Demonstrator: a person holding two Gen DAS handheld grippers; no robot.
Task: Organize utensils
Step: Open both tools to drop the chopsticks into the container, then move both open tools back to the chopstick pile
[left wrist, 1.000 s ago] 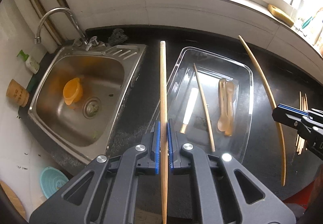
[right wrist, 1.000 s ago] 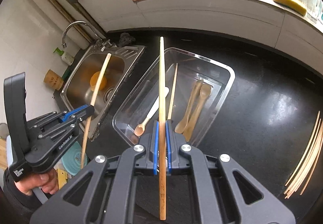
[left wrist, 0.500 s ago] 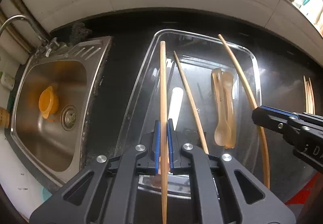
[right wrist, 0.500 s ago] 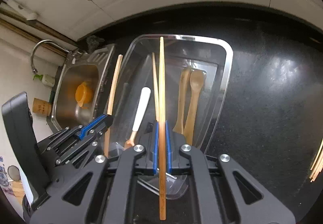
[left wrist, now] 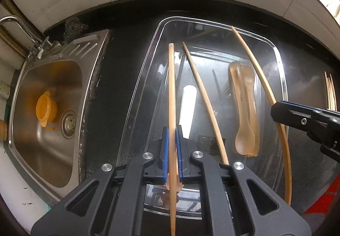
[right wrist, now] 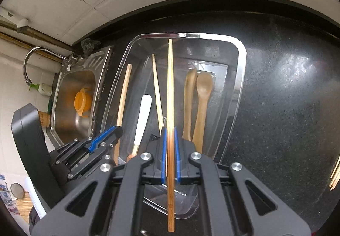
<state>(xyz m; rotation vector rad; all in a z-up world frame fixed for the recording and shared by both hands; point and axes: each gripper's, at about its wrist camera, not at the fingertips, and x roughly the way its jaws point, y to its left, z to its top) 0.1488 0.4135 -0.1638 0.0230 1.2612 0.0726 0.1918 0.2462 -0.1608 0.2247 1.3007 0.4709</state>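
A clear plastic tray (left wrist: 280, 78) (right wrist: 239, 78) sits on the black counter. In it lie a loose chopstick (left wrist: 201, 95) (right wrist: 156, 87), a white-handled spoon (left wrist: 188, 104) (right wrist: 143, 117) and two wooden spoons (left wrist: 246, 108) (right wrist: 197, 104). My left gripper (left wrist: 172, 155) (right wrist: 110, 132) is shut on a wooden chopstick (left wrist: 171, 91) (right wrist: 124, 91) held low over the tray's left part. My right gripper (right wrist: 170, 155) (left wrist: 276, 108) is shut on another wooden chopstick (right wrist: 170, 87) (left wrist: 255, 66) over the tray's middle.
A steel sink (left wrist: 48, 108) (right wrist: 72, 95) with an orange cup (left wrist: 45, 108) and a tap (right wrist: 31, 61) lies left of the tray. Several more chopsticks (left wrist: 330, 91) (right wrist: 335, 172) lie on the counter at the right. A white tiled wall runs behind.
Both grippers have moved forward and down over the tray with their chopsticks; the tray now fills both views. Both stay shut.
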